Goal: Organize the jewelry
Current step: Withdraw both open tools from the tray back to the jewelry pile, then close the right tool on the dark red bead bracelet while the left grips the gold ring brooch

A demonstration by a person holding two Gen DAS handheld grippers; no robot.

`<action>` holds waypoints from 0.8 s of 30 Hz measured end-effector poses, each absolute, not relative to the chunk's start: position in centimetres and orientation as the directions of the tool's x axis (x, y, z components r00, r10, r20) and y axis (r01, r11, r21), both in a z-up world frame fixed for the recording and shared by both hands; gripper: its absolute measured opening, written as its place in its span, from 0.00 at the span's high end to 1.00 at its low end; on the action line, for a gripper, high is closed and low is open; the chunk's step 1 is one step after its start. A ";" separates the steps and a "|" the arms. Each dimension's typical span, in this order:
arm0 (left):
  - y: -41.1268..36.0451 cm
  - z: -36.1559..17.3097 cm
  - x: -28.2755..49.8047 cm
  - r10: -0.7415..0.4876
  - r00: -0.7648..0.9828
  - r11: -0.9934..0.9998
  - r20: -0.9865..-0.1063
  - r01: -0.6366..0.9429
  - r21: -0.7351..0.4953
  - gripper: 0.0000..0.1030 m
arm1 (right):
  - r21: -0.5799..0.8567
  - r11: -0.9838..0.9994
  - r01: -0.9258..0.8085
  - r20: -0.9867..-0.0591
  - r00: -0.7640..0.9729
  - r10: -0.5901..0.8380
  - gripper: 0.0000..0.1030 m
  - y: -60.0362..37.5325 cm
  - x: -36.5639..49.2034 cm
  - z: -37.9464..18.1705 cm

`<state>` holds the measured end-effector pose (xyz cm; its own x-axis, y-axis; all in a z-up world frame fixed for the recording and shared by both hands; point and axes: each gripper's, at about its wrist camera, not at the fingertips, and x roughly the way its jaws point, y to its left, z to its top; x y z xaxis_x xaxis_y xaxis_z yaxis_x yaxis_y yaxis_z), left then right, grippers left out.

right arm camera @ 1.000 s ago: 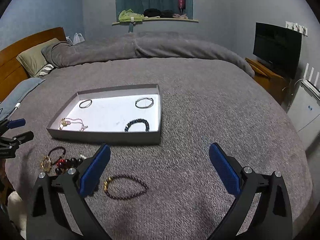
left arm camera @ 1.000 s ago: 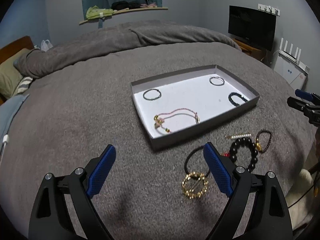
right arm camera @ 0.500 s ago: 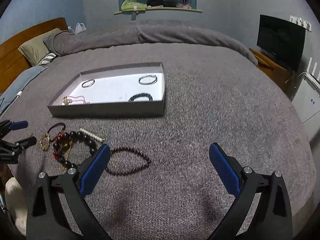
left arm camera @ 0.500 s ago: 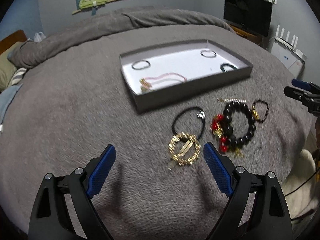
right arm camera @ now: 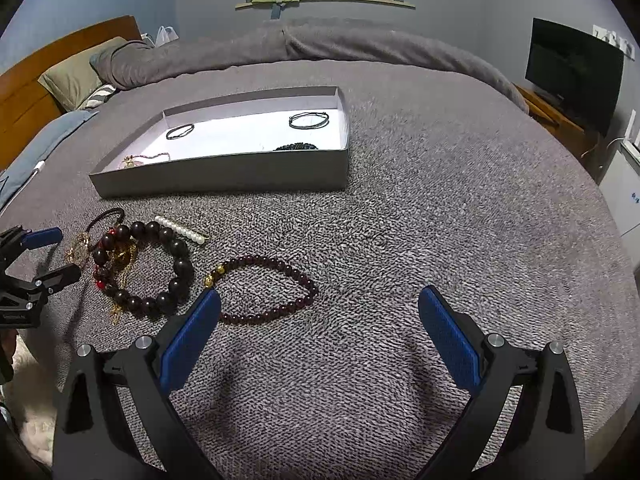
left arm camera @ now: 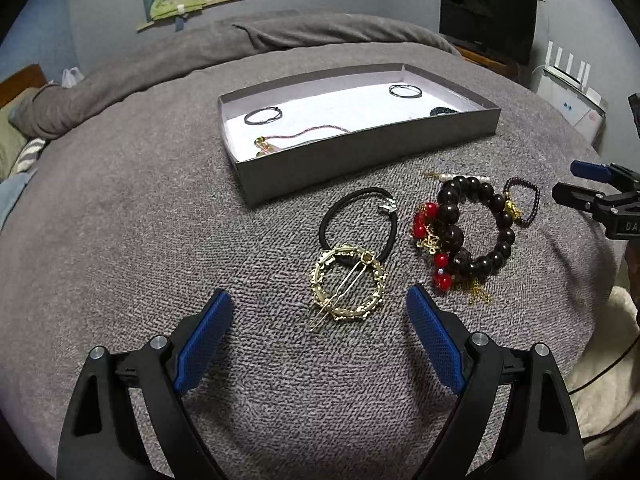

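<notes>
Surroundings: a grey blanket (left arm camera: 120,240) covers the bed. A shallow grey tray (left arm camera: 360,152) with a white floor sits on it. Inside the tray are 2 thin dark rings (left arm camera: 263,116), a pink cord necklace (left arm camera: 304,136) and a dark beaded bracelet (right arm camera: 296,147) against the near wall. A black TV (right arm camera: 572,76) stands at the right wall, and a wooden headboard (right arm camera: 36,80) with pillows is at the left.

Loose jewelry lies on the blanket in front of the tray. A gold ring-shaped hair clip (left arm camera: 349,289) overlaps the lower edge of a black hair tie (left arm camera: 358,220). Beside them, a large dark-bead bracelet (left arm camera: 476,228) rests on a red-bead and gold chain piece (left arm camera: 430,236). A pearl hairpin (right arm camera: 180,229) lies just beyond it. A small maroon bead bracelet (right arm camera: 264,292) with a gold charm lies apart, to the right of the pile.

Left gripper (left arm camera: 318,308): low over the blanket, jaws spread wide and empty, with the gold clip lying between the pads, untouched.

Right gripper (right arm camera: 318,312): low over the blanket, jaws spread wide and empty. The maroon bracelet lies just ahead of its left pad (right arm camera: 188,344).
</notes>
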<state>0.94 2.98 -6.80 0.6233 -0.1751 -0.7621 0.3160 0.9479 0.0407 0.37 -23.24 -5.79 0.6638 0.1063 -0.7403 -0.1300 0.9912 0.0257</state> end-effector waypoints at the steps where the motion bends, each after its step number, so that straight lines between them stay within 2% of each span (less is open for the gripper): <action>1: 3.0 -6.7 0.9 -0.177 0.627 0.948 -0.759 0.315 0.039 0.15 | 0.026 0.991 -0.132 -0.741 0.663 0.108 0.05 -23.2 0.4 -5.9; 5: 3.1 -6.5 1.1 -0.187 0.635 0.951 -0.749 0.310 0.025 0.17 | 0.023 0.990 -0.142 -0.744 0.658 0.112 0.08 -23.0 0.5 -6.3; 7: 3.1 -6.4 1.1 -0.189 0.636 0.951 -0.748 0.308 0.021 0.22 | 0.019 0.989 -0.144 -0.747 0.655 0.110 0.14 -22.8 0.6 -6.5; 10: 3.0 -6.6 1.3 -0.192 0.631 0.948 -0.751 0.316 0.023 0.25 | 0.032 0.989 -0.148 -0.758 0.641 0.120 0.29 -22.7 1.0 -6.8; 12: 2.8 -6.7 1.3 -0.202 0.624 0.944 -0.755 0.329 0.019 0.38 | 0.040 0.988 -0.147 -0.764 0.634 0.125 0.39 -22.7 1.3 -7.0; 16: 2.6 -6.9 1.3 -0.197 0.625 0.943 -0.756 0.333 0.029 0.41 | 0.040 0.988 -0.148 -0.772 0.623 0.125 0.54 -22.6 1.8 -7.3; 24: 2.2 -7.0 1.2 -0.210 0.624 0.932 -0.753 0.360 0.038 0.51 | 0.045 0.987 -0.154 -0.776 0.617 0.132 0.68 -22.7 2.7 -7.7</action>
